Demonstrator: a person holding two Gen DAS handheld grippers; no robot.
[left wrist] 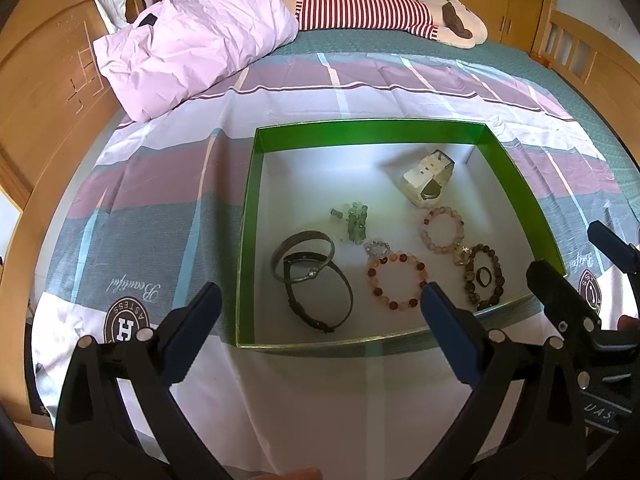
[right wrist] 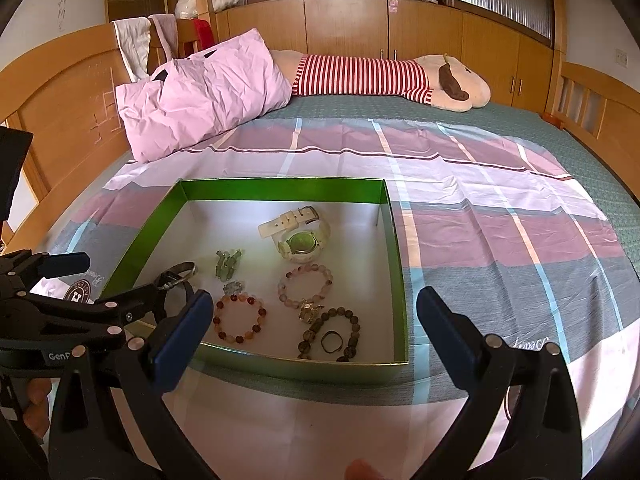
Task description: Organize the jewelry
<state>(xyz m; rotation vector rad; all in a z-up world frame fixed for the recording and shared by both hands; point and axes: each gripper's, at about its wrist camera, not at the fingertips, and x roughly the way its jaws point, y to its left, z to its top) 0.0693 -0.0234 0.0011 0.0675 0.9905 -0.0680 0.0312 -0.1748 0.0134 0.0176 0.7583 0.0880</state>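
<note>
A green box [left wrist: 247, 240] [right wrist: 394, 256] with a white floor lies on the bed. Inside lie a white watch [left wrist: 428, 178] [right wrist: 302, 238], a green bead bracelet [left wrist: 354, 220] [right wrist: 228, 266], a silver bangle [left wrist: 302, 254] [right wrist: 180, 274], a dark bangle [left wrist: 320, 300], an orange bead bracelet [left wrist: 396, 280] [right wrist: 240, 318], a pink bead bracelet [left wrist: 442, 230] [right wrist: 306, 286] and a brown bead bracelet [left wrist: 470, 286] [right wrist: 354, 328] around a small ring [left wrist: 483, 277] [right wrist: 331, 342]. My left gripper [left wrist: 320, 292] [right wrist: 116, 276] hovers open at the box's near-left corner. My right gripper [right wrist: 315, 298] [left wrist: 568, 248] stands open at the near edge, holding nothing.
A checked sheet [right wrist: 480, 216] covers the green bedspread. A pink pillow [left wrist: 192, 48] lies at the back left, and a plush toy in a red striped shirt [right wrist: 360, 76] lies along the far side. Wooden headboard [left wrist: 44, 80] on the left, cabinets [right wrist: 420, 24] behind.
</note>
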